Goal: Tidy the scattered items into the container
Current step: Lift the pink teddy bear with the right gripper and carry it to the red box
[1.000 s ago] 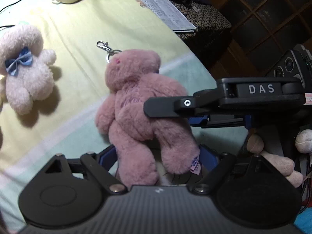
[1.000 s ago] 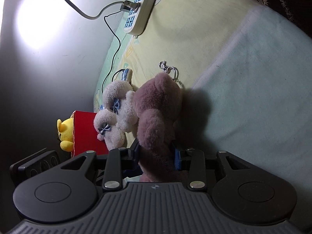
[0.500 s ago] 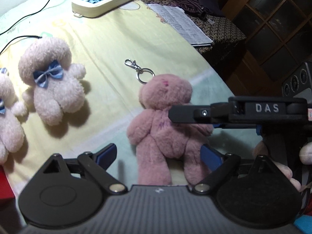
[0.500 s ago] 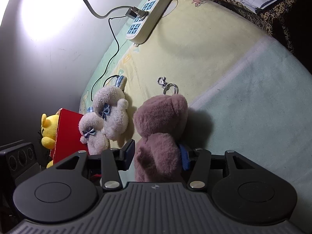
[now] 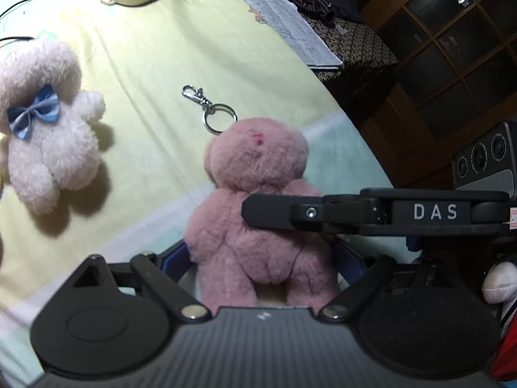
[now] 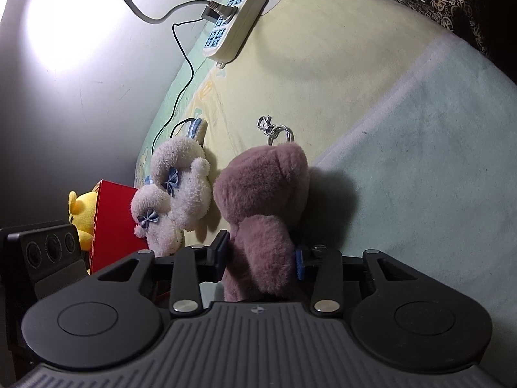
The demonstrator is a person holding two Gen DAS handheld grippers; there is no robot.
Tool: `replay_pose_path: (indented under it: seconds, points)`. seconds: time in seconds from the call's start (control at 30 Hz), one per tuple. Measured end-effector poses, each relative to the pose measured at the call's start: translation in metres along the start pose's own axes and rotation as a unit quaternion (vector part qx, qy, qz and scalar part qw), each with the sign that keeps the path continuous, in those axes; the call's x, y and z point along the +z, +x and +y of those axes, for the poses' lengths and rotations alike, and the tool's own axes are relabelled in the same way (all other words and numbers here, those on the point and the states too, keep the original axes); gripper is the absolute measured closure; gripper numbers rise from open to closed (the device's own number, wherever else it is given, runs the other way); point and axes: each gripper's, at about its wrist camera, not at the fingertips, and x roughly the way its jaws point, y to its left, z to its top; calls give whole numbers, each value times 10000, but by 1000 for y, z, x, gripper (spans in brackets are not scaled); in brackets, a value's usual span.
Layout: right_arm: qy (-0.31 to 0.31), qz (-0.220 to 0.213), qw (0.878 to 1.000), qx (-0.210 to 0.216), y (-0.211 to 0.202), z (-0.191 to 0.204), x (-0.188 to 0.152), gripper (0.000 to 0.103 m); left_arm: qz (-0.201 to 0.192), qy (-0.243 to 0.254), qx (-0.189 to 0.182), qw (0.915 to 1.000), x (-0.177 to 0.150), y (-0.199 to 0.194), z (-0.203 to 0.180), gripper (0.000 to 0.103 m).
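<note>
A pink plush bear with a metal keyring at its head lies on the yellow-and-green sheet. My right gripper is shut on the bear's body; in the left wrist view one of its black fingers crosses the bear's torso. My left gripper stands open, its blue pads either side of the bear's legs. A white plush with a blue bow lies to the left. The red container stands by the wall and holds a yellow plush.
Two white plush toys lie between the bear and the red container. A power strip with cables sits at the far end of the sheet. Papers lie on a patterned surface past the bed's edge, with a dark cabinet behind.
The left gripper drew back from the bear, then came in closer again, staying open around its legs. The right gripper has kept its hold on the bear.
</note>
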Motion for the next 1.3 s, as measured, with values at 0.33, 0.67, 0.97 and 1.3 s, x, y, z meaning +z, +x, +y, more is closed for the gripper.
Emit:
replay_pose_path:
  seconds: [0.33,0.67,0.97,1.3]
  points:
    - [-578,144,9980,189,-5,34,-12,64,-287,89,123,9995,-21,-40,-4,13]
    - [-1286,539,9881,655,8,94,-23,64,-1087,-36,550,9925,-57,-119,7,13]
    - [-1791,368,9777,1037,17,172,-45,64,-1855,4,709,9801,-80,-198,29,13]
    - [-2162,126,9666,1371,38,255,-76,64,-2663,12,685,9615,-109,-288,79,13]
